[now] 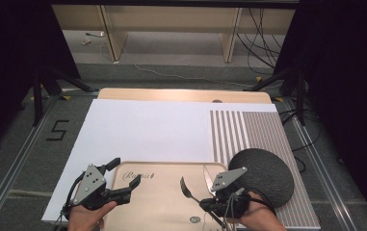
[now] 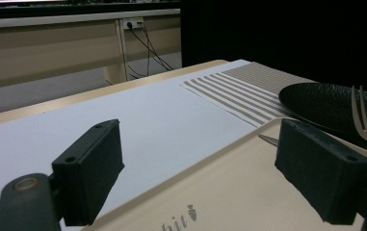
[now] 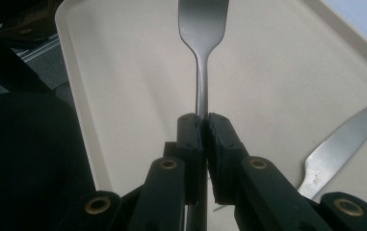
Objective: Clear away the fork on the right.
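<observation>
My right fingers (image 3: 205, 126) pinch the fork (image 3: 201, 62) by its neck, lifting it clear of the tray (image 1: 157, 202), while my left fingers (image 2: 316, 168) stand open, centre-left.

Both forearms come in from the near edge in the high view. The left hand (image 1: 85, 216) holds the left tongs (image 1: 121, 179) low and roughly level, pointing ahead and to the right, with the jaws spread wide apart and nothing between the pads. The right hand (image 1: 257, 216) holds the right tongs (image 1: 202, 203) pointing to the left, the grey plate on top tilted upward. In the right gripper view their jaws are pressed together on a fork's (image 3: 201, 72) handle.
</observation>
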`<state>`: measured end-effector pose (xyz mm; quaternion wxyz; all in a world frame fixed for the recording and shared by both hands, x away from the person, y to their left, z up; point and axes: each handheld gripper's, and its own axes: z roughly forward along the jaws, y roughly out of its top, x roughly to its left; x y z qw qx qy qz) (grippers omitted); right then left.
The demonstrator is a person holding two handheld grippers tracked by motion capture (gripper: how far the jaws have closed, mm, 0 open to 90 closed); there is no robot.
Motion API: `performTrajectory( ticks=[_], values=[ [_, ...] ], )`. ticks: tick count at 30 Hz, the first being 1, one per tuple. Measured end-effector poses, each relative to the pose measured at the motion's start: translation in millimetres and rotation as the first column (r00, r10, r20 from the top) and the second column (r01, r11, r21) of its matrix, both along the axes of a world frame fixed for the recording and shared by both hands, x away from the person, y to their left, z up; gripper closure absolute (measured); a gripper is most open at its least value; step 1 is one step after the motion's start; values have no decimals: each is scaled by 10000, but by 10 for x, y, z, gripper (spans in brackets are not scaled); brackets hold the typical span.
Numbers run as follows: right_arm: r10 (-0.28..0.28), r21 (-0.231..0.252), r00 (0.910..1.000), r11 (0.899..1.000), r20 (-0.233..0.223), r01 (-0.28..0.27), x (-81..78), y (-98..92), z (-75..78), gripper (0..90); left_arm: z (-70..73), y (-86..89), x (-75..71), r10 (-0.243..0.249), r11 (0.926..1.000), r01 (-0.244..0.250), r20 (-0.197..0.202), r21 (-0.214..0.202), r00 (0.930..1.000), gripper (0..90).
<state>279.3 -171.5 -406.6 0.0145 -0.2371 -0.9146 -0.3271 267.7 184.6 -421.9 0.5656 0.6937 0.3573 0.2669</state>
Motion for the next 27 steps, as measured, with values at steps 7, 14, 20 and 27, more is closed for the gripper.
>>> performTrajectory(
  ticks=[7, 14, 20, 27],
  values=[
    [-63, 44, 9997, 10000, -224, 64, 36, 88, -43, 849, -1, 1, 1, 16, 10000, -16, -14, -18, 10000, 162],
    [-124, -32, 9989, 9999, -445, 123, 64, 169, -90, 849, 0, 4, 0, 21, 10000, -21, -10, -31, 10000, 162],
    [-119, -144, 9981, 9998, -599, 110, 75, 228, -124, 849, 3, 5, -2, 29, 10000, -29, 9, -48, 10000, 162],
    [-107, -472, 9973, 9989, -725, 73, 84, 293, -183, 849, 1, 4, 0, 28, 10000, -28, 5, -28, 10000, 162]
  ],
)
